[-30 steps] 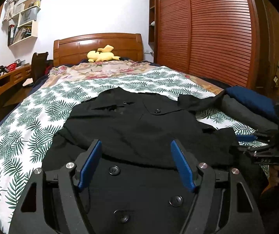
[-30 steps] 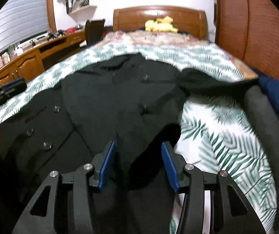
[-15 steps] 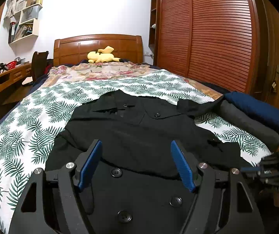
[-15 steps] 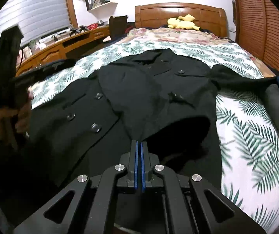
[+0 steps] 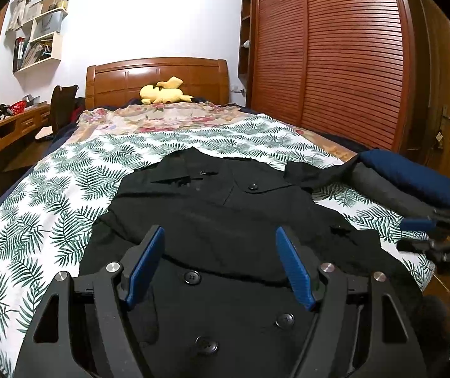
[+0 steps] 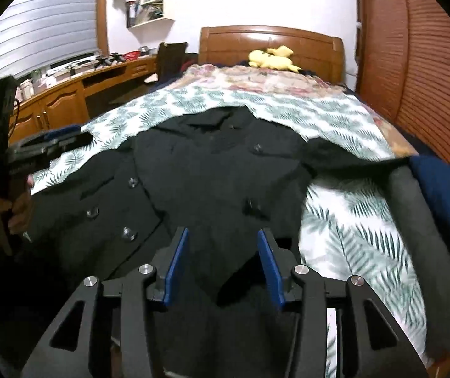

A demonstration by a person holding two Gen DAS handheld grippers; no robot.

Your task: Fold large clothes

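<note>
A black buttoned coat (image 5: 225, 220) lies spread on the bed, collar toward the headboard, one sleeve stretched right toward the folded clothes. It also shows in the right wrist view (image 6: 218, 182). My left gripper (image 5: 220, 264) is open and empty above the coat's lower front. My right gripper (image 6: 222, 264) is open and empty above the coat's lower right part. The left gripper shows at the left of the right wrist view (image 6: 45, 146), held in a hand. The right gripper shows at the right edge of the left wrist view (image 5: 426, 233).
The bed has a palm-leaf sheet (image 5: 36, 220) and a floral cover near the wooden headboard (image 5: 159, 78). A yellow plush toy (image 5: 163, 92) lies there. Folded grey and navy clothes (image 5: 407, 182) lie at the bed's right edge. A wardrobe stands right, a desk left.
My right gripper was open, shut half a second ago, and is open again, lifted back from the coat. My left gripper stayed open and rose slightly.
</note>
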